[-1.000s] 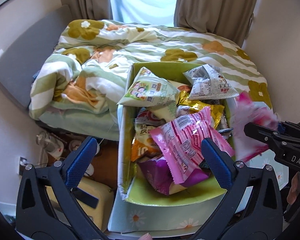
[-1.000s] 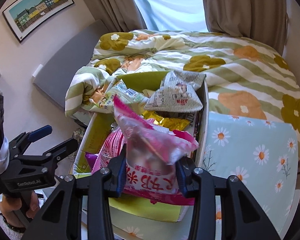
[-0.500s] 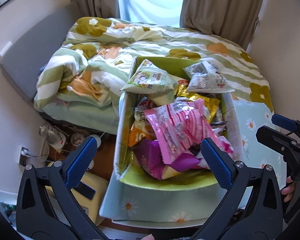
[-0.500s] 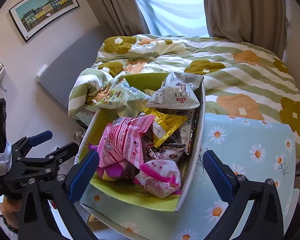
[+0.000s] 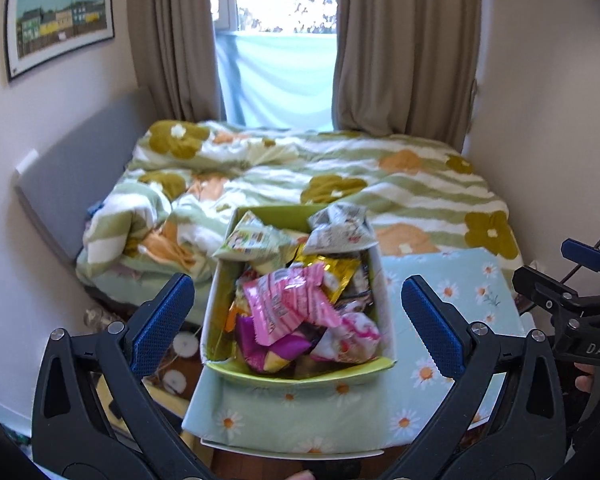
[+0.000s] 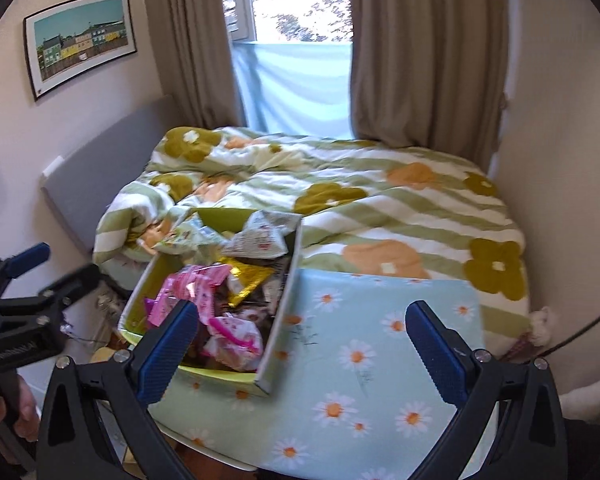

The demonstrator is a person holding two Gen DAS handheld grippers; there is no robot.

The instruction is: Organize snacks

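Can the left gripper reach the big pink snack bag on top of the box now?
Probably yes. The left gripper is open and empty, the pink snack bag lies uncovered on top of the box, directly ahead between its fingers.

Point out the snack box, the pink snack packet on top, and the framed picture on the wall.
snack box (image 5: 300, 374): left wrist view, front green rim.
pink snack packet (image 5: 288, 304): left wrist view, middle of the wrapper.
framed picture (image 6: 80, 42): right wrist view, centre of the print.

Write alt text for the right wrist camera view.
An open right claw hovers empty above a daisy-print tablecloth, beside a green box heaped with snack packets. A floral-quilted bed lies behind.
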